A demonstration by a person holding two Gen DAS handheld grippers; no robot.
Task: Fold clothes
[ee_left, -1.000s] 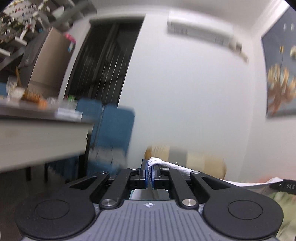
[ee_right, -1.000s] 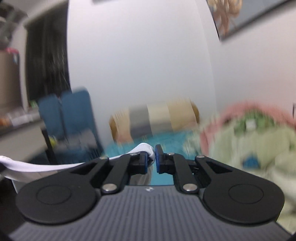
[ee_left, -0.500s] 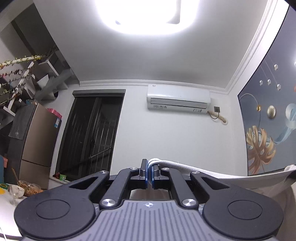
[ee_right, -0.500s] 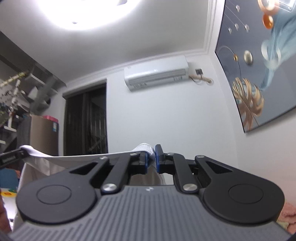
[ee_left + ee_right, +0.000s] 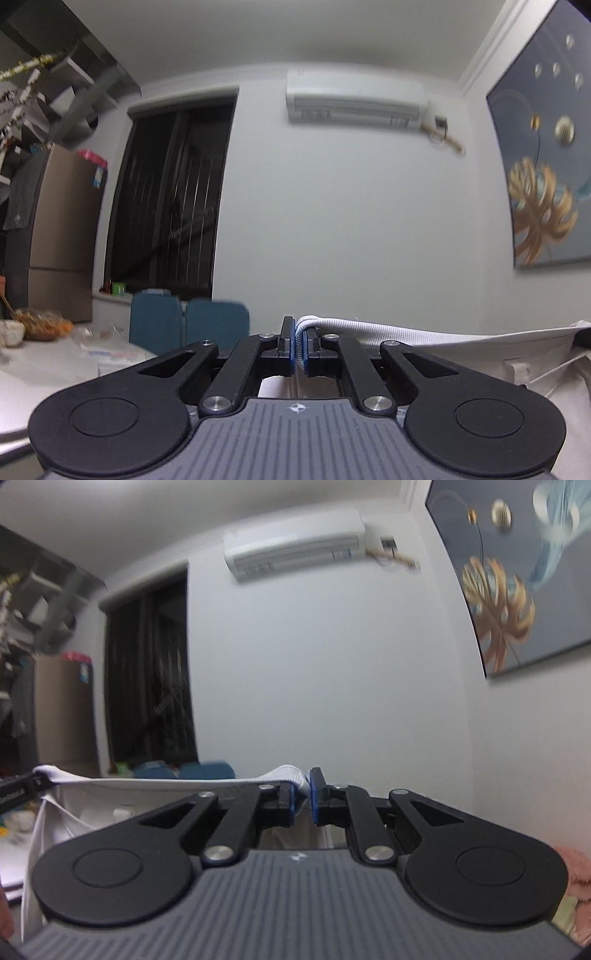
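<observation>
Holding one white garment [image 5: 424,334] taut | left gripper [image 5: 298,341] and right gripper [image 5: 302,794] both clamped on its ribbed edge | bare wall ahead

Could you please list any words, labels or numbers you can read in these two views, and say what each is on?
None can be read.
Air conditioner: small label print, too blurred.
Black part at the left edge of the right wrist view: pale lettering, too blurred.
Package on the table: blue and red print, illegible.
Left tongs and right tongs: only a small round emblem.
</observation>
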